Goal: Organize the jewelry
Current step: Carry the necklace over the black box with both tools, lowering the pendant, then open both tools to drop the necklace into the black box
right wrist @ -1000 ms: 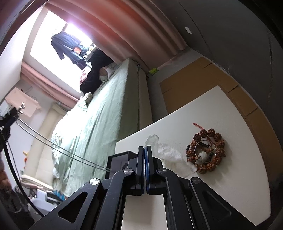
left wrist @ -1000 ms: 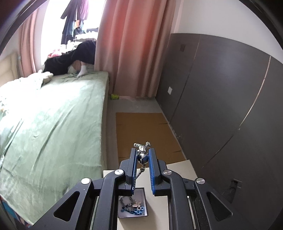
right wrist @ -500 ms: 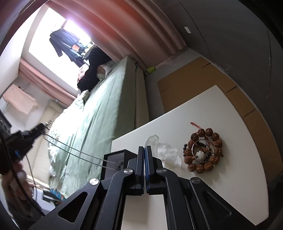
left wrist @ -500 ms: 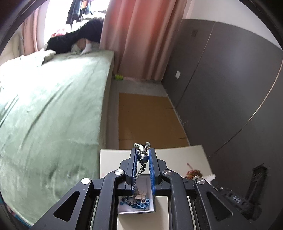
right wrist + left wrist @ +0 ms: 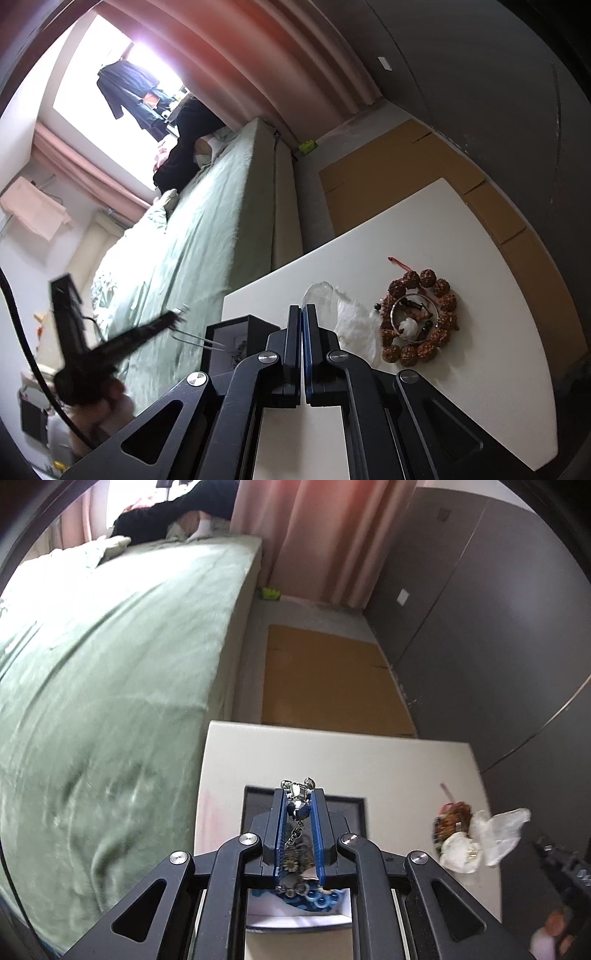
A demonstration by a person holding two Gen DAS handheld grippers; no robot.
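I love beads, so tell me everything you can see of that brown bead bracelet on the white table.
The bracelet is a ring of big, knobbly, reddish-brown beads that look like carved seeds or wood, with a thin red tassel sticking out at its far side. It lies flat on the white table, untouched by either tool. Inside the ring sit a thin silvery bangle, a small white piece and a few tiny dark beads. Its left edge meets a crumpled clear plastic bag.

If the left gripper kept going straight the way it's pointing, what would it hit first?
Probably the black box on the white table. The left gripper, shut on a silver chain, points down at it, though depth is unclear.
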